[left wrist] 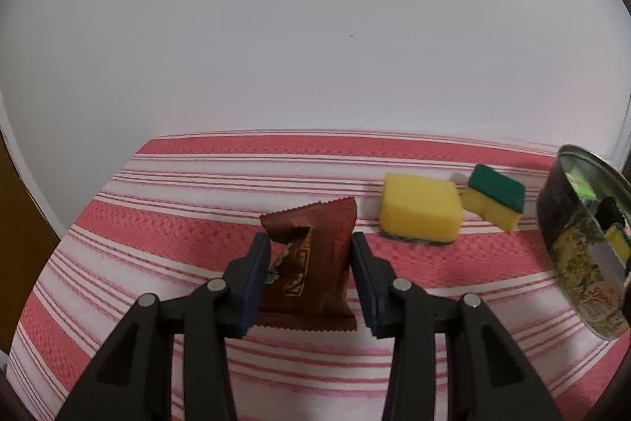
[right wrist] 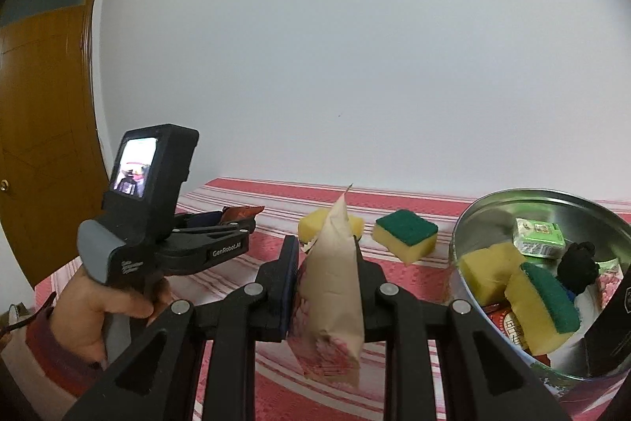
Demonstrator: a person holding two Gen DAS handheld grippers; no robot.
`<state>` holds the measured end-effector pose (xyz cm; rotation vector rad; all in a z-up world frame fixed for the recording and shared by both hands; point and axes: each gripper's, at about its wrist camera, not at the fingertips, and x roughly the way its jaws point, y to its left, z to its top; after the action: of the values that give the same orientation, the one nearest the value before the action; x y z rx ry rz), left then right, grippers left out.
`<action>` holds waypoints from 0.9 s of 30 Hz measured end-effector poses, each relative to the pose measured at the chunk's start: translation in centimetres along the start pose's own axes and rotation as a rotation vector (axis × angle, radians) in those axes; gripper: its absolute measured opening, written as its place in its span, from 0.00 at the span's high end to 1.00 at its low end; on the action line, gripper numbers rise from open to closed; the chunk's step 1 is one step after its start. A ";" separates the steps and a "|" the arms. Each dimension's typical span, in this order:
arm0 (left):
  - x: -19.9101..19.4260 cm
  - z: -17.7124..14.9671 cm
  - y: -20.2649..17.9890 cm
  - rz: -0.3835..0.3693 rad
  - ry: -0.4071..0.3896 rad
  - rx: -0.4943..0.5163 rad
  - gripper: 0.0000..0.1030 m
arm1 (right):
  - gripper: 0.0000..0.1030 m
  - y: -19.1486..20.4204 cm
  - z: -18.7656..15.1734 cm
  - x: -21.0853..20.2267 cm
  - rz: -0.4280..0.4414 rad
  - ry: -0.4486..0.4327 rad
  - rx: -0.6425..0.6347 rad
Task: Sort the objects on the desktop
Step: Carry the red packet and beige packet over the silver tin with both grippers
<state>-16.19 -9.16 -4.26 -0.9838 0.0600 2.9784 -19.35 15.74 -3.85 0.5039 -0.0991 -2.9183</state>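
Note:
My left gripper (left wrist: 311, 243) is shut on a brown snack packet (left wrist: 311, 263) and holds it above the red striped cloth (left wrist: 197, 231). My right gripper (right wrist: 325, 243) is shut on a beige and pink snack packet (right wrist: 333, 283), held upright. Two yellow sponges lie on the cloth: one with its green side down (left wrist: 420, 210) and one with its green side up (left wrist: 495, 196); both also show in the right wrist view (right wrist: 311, 223) (right wrist: 406, 233). A round tin (right wrist: 493, 208) at the right holds sponges, a green box and other items.
The left hand-held gripper body (right wrist: 150, 223) with its small screen is at the left in the right wrist view. A white wall stands behind the table. A wooden door (right wrist: 43, 85) is at the far left. The tin's printed side (left wrist: 579, 263) is at the right.

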 end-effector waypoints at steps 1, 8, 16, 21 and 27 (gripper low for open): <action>-0.2 -0.1 -0.1 -0.001 -0.003 -0.001 0.60 | 0.76 0.0 0.0 0.0 -0.003 -0.002 -0.003; -2.4 -1.0 -1.0 -0.020 -0.042 -0.021 0.60 | 0.76 0.6 -0.1 -0.1 -0.041 -0.021 -0.032; -4.2 -1.8 -2.8 -0.040 -0.079 -0.004 0.60 | 0.76 1.1 -0.5 -1.3 -0.103 -0.069 -0.094; -5.0 -2.0 -4.3 -0.060 -0.091 0.020 0.60 | 0.76 0.3 -0.5 -2.1 -0.132 -0.077 -0.082; -5.3 -2.3 -6.0 -0.103 -0.085 0.019 0.60 | 0.76 -0.5 -0.7 -3.2 -0.175 -0.101 -0.086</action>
<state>-10.42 -3.21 -3.15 -0.8307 0.0351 2.9154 -16.25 16.78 -3.49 0.3684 0.0596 -3.1022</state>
